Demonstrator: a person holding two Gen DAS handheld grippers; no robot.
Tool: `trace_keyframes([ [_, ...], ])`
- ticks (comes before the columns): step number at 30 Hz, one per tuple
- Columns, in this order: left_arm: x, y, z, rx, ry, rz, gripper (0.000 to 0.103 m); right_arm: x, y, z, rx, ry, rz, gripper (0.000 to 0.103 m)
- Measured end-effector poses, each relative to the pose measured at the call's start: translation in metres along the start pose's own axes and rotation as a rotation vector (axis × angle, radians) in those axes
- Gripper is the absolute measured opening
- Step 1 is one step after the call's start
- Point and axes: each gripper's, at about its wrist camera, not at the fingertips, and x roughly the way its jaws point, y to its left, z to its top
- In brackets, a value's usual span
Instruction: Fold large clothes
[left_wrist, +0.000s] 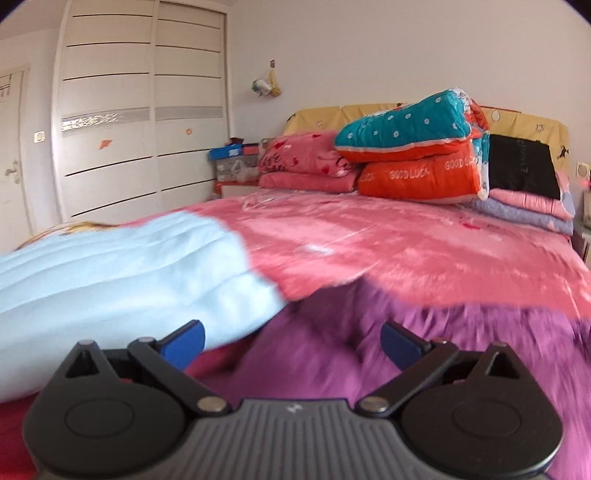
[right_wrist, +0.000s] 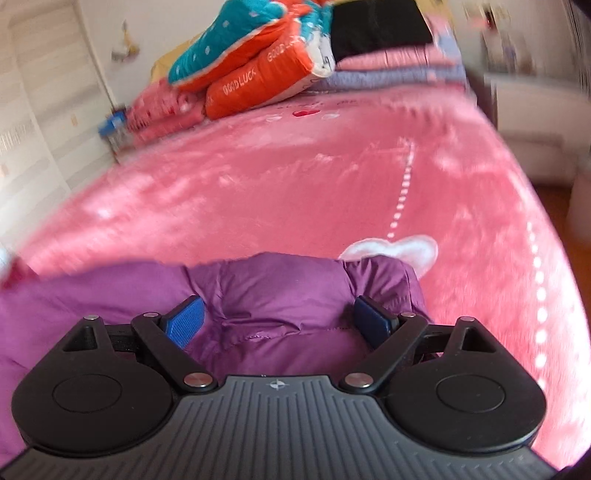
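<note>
Purple puffy jacket (right_wrist: 273, 295) lies quilted and glossy on the plush pink bedspread (right_wrist: 295, 177), beneath my right claw (right_wrist: 277, 321) and left claw (left_wrist: 291, 341), both spread wide, pinching nothing. Folded quilts (left_wrist: 413, 162) crowd the headboard; a white wardrobe (left_wrist: 140, 110) stands beside the bed.

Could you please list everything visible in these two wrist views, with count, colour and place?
Padded garment: one, purple, near edge of bed, between the open right fingers.
Light blue fabric: one, left side of bed.
Bed cover: one, pink, plush.
Folded quilts: several, stacked at the headboard; teal, orange, pink, lilac.
Black item: one, on the right-hand stack.
Wardrobe: one, white, left wall.
Boxes: a few, beside the bed; blurred.
Left gripper: open, over the purple garment.
Right gripper: open.
</note>
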Motion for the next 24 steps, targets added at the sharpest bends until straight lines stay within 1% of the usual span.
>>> trace_keyframes([
  [2,-0.03,0.015,-0.012,-0.007,0.032,0.022,0.101,-0.016,-0.011,0.003,0.048,-0.001,0.028,0.103],
  [6,-0.092,0.031,-0.043,-0.035,0.093,0.043,0.101,-0.048,-0.028,-0.008,0.077,-0.022,0.024,0.103],
  [10,-0.144,0.031,-0.07,-0.077,0.14,0.047,0.101,-0.09,-0.033,-0.028,0.075,-0.069,0.019,0.103],
  [12,-0.167,0.024,-0.079,-0.091,0.147,0.049,0.101,-0.112,-0.033,-0.042,0.073,-0.08,0.019,0.103],
  [15,-0.195,0.015,-0.093,-0.112,0.171,0.011,0.101,-0.145,-0.029,-0.063,0.015,-0.088,0.005,0.103],
  [18,-0.224,0.004,-0.103,-0.119,0.173,-0.016,0.101,-0.178,-0.027,-0.084,-0.066,-0.087,-0.006,0.103],
  [20,-0.24,-0.003,-0.107,-0.124,0.181,-0.04,0.101,-0.197,-0.031,-0.094,-0.103,-0.069,-0.014,0.103],
  [24,-0.273,-0.016,-0.116,-0.142,0.188,-0.081,0.101,-0.224,-0.037,-0.106,-0.117,-0.014,0.021,0.103],
])
